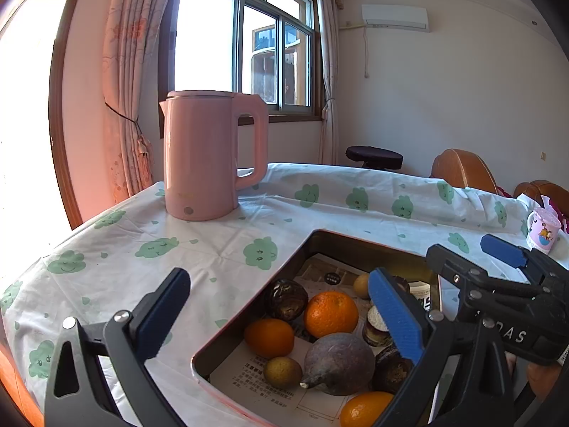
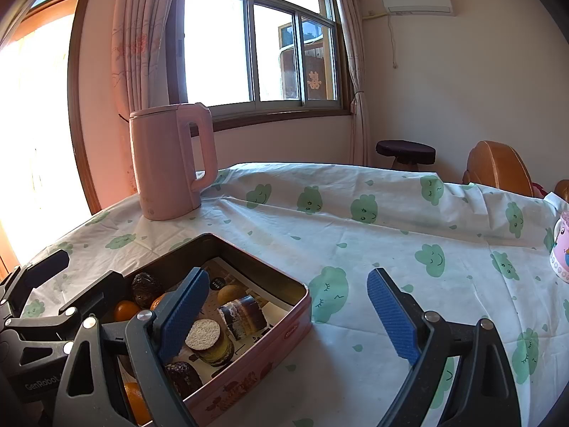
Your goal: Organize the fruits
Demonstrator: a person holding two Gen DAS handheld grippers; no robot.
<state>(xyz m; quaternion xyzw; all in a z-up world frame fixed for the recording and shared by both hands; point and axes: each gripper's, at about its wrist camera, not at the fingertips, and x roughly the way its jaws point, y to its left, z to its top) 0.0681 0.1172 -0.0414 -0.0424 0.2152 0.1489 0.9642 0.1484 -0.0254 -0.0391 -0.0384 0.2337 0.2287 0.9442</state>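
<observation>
On the desk, under a white cloth printed with green clouds, sits a pink tin box lined with printed paper. The fruits lie loose in it: oranges, a large dusky purple fruit, small yellow-green fruits, wrinkled dark fruits, with two round layered cakes mixed in at the right side. No fruit shows on the cloth outside the tin.

The left gripper hangs over the near left part of the tin, its blue pads spread wide with nothing between them. The right gripper is also spread wide and empty, straddling the tin's right wall, one pad above the cakes and the other over bare cloth.

This fits either fruit about to be sorted out of the tin or fruit already gathered into it; the pictures do not settle which. For any pick here, a pad should come down on each side of a single round fruit at its widest part, and close gently, since oranges may roll and neighbours touch closely. The two grippers are near each other, so one working at a time would avoid a clash. The pink kettle stands well apart at the far left.
</observation>
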